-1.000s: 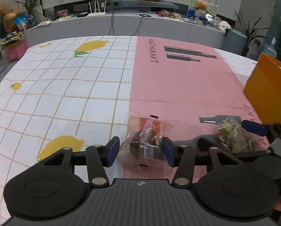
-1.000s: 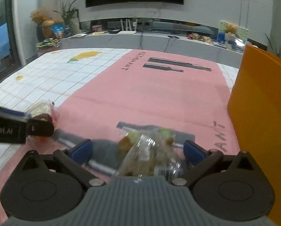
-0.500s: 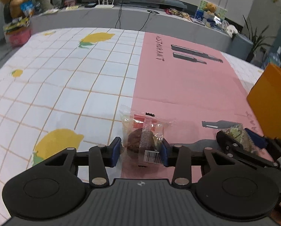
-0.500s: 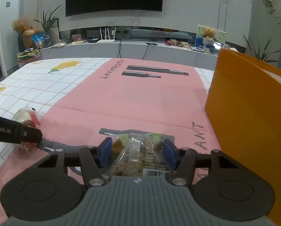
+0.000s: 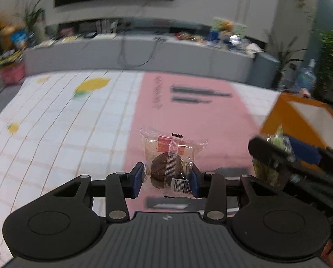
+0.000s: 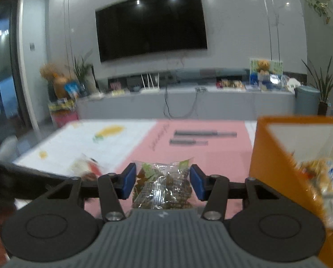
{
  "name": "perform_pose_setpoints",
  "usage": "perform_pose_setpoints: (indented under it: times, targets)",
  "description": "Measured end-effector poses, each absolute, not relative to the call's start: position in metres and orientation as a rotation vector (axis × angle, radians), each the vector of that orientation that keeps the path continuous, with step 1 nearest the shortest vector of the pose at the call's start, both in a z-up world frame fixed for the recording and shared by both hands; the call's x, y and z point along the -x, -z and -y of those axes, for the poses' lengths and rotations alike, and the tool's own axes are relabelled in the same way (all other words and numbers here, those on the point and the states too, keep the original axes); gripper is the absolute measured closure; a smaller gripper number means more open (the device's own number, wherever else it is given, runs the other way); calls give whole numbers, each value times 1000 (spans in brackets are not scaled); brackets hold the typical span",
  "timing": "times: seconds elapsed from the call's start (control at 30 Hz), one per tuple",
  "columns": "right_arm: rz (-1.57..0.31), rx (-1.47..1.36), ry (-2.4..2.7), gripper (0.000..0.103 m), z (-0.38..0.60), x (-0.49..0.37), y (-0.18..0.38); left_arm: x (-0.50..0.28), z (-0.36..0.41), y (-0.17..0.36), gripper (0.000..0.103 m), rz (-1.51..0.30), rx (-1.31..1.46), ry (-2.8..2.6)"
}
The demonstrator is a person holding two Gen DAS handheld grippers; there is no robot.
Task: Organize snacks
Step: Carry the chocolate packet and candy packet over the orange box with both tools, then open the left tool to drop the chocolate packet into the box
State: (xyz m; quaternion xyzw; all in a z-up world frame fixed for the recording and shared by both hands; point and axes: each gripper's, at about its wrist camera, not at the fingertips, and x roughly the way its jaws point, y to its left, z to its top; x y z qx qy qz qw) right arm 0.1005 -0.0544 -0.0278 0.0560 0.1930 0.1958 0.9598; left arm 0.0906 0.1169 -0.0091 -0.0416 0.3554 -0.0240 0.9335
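A clear packet with a brown cake [image 5: 166, 156] is raised off the cloth, pinched between the blue pads of my left gripper [image 5: 166, 179]. Its red label stands upright above the jaws. My right gripper [image 6: 163, 184] has a crinkled packet of green-brown snacks [image 6: 164, 192] between its pads; its jaws are still closing on it, and it is off the table too. In the left wrist view that right gripper [image 5: 282, 149] hangs at the right, just in front of the orange box [image 5: 284, 116]. The cake packet [image 6: 86, 167] shows blurred at the left of the right wrist view.
The open orange box [image 6: 273, 167] stands at the right and holds several snack packets [image 6: 329, 178]. The table carries a pink mat [image 5: 188, 116] and a white lemon-print cloth [image 5: 54, 122]. A grey cabinet [image 6: 211, 102] and a TV lie beyond the far edge.
Both grippers closed on their packets and lifted them off the table. The right one swung up to look more level, bringing the box's open top into sight.
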Motion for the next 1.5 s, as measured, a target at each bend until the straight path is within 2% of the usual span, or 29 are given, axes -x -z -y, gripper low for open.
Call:
perform_pose_setpoints:
  times: [0.13, 0.27, 0.5, 0.57, 0.6, 0.67, 0.7, 0.8, 0.87, 1.0, 1.03, 1.17, 1.3, 1.33, 1.4, 1.43, 1.47, 1.5]
  targets:
    - [-343, -155, -383, 52, 105, -102, -10, -90, -87, -14, 57, -682, 31, 119]
    - [-396, -182, -266, 52, 174, -127, -25, -105, -49, -26, 57, -687, 36, 218]
    - [-757, -321, -145, 52, 265, -190, 6, -142, 24, -22, 57, -727, 124, 397]
    - [-775, -348, -141, 45, 278, -194, 15, -151, 45, -17, 57, -733, 124, 431]
    - [-771, -360, -149, 45, 283, -194, 18, -154, 56, -14, 56, -734, 113, 448]
    - [-773, -341, -140, 26, 290, -193, 17, -162, 82, -6, 56, -755, 65, 468]
    - [-758, -322, -120, 22, 292, -188, 15, -165, 92, -1, 55, -775, 45, 476]
    - [-704, -292, -120, 21, 302, -176, 4, -174, 116, 12, 51, -821, 27, 503]
    - [-689, -282, -106, 21, 310, -171, -3, -177, 129, 20, 40, -848, 24, 508]
    - [-644, -208, -42, 20, 323, -162, -9, -176, 139, 22, 32, -853, 1, 523]
    - [-642, -206, -33, 20, 327, -159, -10, -175, 139, 20, 25, -841, 0, 518]
    - [-659, -207, -2, 19, 337, -158, -2, -168, 145, 18, 23, -831, -44, 502]
    - [-753, -250, 5, 20, 349, -167, 20, -156, 151, 16, 23, -813, -120, 465]
    - [-789, -268, -11, 23, 351, -170, 27, -154, 153, 16, 23, -811, -142, 456]
    - [-839, -292, -32, 39, 353, -173, 41, -149, 152, 16, 23, -806, -182, 421]
    - [-857, -297, -44, 64, 352, -174, 47, -145, 150, 16, 23, -798, -202, 398]
    - [-867, -298, -37, 78, 351, -174, 51, -141, 148, 16, 23, -785, -218, 378]
    - [-841, -307, -21, 81, 352, -171, 49, -139, 146, 16, 23, -773, -232, 366]
